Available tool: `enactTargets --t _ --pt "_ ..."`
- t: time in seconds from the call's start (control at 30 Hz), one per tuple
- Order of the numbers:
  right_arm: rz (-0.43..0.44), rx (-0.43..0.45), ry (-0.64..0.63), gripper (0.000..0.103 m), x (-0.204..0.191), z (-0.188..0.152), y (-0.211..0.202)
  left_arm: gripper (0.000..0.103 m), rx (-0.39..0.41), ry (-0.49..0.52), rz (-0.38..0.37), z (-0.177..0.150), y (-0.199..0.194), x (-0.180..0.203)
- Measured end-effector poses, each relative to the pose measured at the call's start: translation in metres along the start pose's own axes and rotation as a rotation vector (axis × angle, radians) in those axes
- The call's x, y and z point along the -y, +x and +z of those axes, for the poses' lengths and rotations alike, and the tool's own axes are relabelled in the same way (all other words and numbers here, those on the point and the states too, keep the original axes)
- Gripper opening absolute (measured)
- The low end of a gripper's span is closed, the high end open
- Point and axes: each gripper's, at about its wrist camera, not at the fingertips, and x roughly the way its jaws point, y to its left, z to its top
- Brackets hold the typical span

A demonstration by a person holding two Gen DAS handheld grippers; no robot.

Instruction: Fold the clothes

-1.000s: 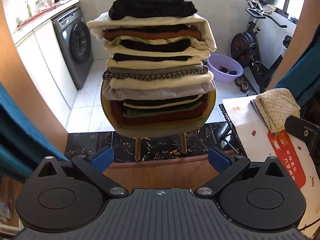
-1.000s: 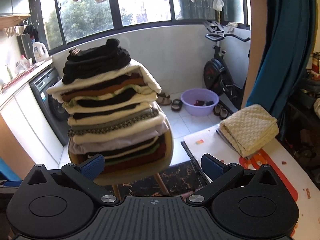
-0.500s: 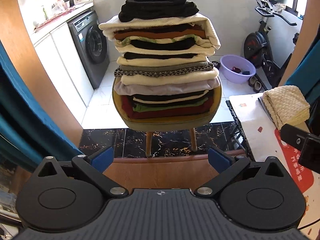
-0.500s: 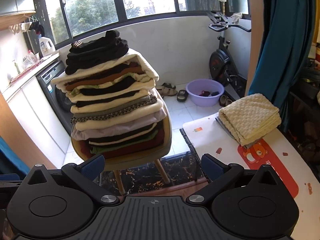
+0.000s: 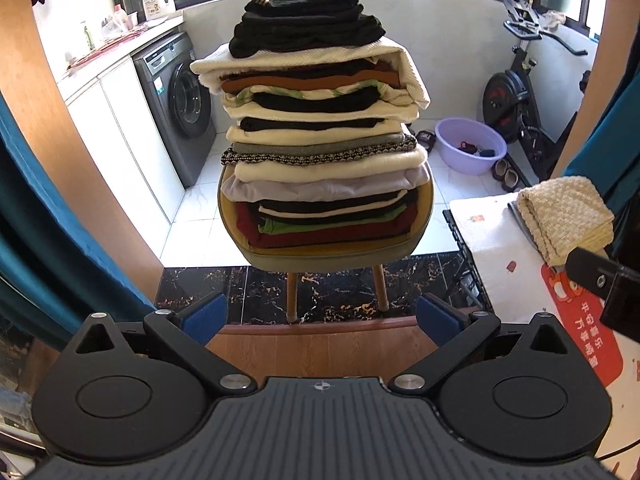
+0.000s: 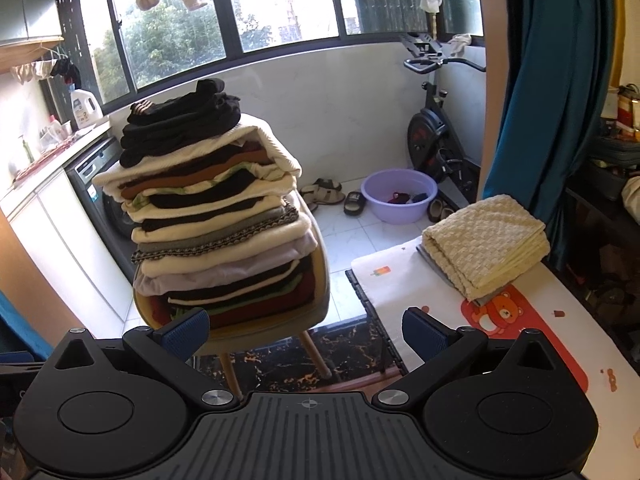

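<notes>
Both the left gripper (image 5: pixel 320 316) and right gripper (image 6: pixel 306 330) have jaws spread wide, holding nothing. Ahead, a tall stack of folded clothes (image 5: pixel 320 128) sits on a chair (image 5: pixel 332 256). A folded cream towel (image 6: pixel 486 250) lies on the table (image 6: pixel 400 280) to the right.

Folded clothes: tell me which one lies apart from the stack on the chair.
The cream waffle-knit piece, folded on the white table at right. Every other folded garment sits in the tall stack on the chair.

Chair (image 5: pixel 320 250) bearing tall clothes stack (image 5: pixel 320 128), table (image 6: pixel 528 344) bearing folded cream towel (image 6: pixel 486 250)
</notes>
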Motion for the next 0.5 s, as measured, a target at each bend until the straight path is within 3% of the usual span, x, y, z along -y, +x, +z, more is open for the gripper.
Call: enactTargets --t 0.5 --pt "-0.053 -0.007 0.042 0.102 0.011 0.0 0.006 0.102 -0.032 0.053 -0.059 0.003 0.012 0.016"
